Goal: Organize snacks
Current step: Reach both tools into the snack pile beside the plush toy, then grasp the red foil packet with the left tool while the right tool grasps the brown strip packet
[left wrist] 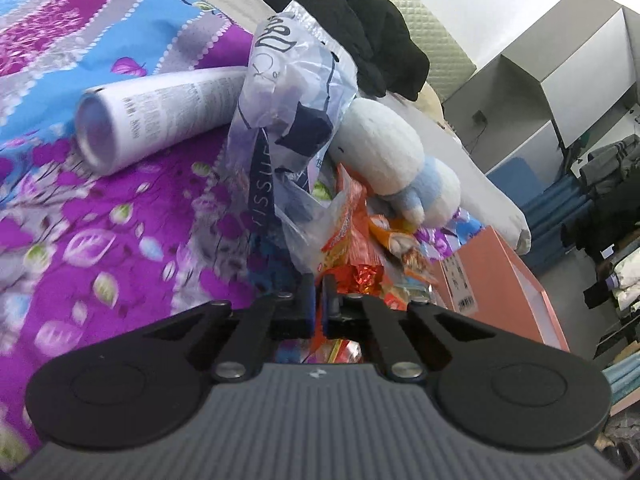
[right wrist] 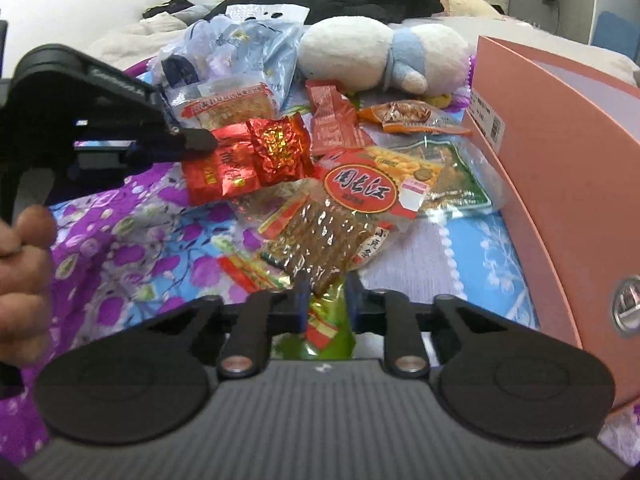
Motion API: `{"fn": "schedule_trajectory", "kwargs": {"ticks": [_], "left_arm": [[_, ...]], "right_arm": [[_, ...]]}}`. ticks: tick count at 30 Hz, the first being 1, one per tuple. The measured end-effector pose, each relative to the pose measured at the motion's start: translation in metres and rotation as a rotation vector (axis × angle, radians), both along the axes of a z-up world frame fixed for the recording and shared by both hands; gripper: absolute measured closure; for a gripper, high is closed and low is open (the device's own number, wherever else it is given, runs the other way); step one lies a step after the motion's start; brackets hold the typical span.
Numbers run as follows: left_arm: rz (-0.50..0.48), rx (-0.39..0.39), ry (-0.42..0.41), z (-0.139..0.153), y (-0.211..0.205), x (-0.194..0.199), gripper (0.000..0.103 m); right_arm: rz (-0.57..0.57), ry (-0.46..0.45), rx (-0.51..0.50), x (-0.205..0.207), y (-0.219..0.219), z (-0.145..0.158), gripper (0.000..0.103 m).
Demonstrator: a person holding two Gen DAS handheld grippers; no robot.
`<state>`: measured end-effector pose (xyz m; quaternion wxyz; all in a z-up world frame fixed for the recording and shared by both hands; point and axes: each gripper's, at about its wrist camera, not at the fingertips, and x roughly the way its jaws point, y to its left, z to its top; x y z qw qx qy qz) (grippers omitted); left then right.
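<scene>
A pile of snack packets lies on a floral bedspread (right wrist: 120,240). My left gripper (left wrist: 319,296) is shut on a red foil packet (right wrist: 224,168); in the right wrist view a hand (right wrist: 24,264) holds that gripper (right wrist: 200,140) at the left. My right gripper (right wrist: 326,300) is shut on the green lower end of a clear packet of brown strips (right wrist: 320,240). Beyond it lie a packet with a round red label (right wrist: 360,188), an orange packet (right wrist: 412,118), a red wrapper (right wrist: 330,116) and a cracker packet (right wrist: 228,108).
An open pink box (right wrist: 560,160) stands at the right of the pile. A white and blue plush toy (right wrist: 380,52), a crumpled tissue bag (left wrist: 292,92) and black clothes (left wrist: 360,20) lie behind. A white can (left wrist: 160,116) lies on its side at the left.
</scene>
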<state>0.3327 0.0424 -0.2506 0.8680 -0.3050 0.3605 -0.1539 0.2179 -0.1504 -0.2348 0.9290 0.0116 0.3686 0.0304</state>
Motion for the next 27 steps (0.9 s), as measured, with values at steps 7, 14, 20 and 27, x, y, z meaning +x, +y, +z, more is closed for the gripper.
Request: {"fn": "schedule_trajectory", "kwargs": {"ticks": [7,14,20,27], "left_arm": [[0.021,0.01,0.027,0.01,0.016,-0.053,0.101],[0.031,0.055,0.051,0.017,0.028,-0.102,0.101],[0.035,0.063,0.096,0.019,0.035,-0.136,0.101],[0.001,0.094,0.179,0.016,0.028,-0.156,0.081]], "right_arm": [[0.029,0.032,0.06,-0.026,-0.003,0.007,0.099],[0.071,0.058,0.073,-0.056,-0.001,0.012,0.099],[0.079,0.087,0.069,-0.08,-0.011,0.014,0.099],[0.039,0.093,0.042,-0.092,-0.025,0.013,0.096]]}}
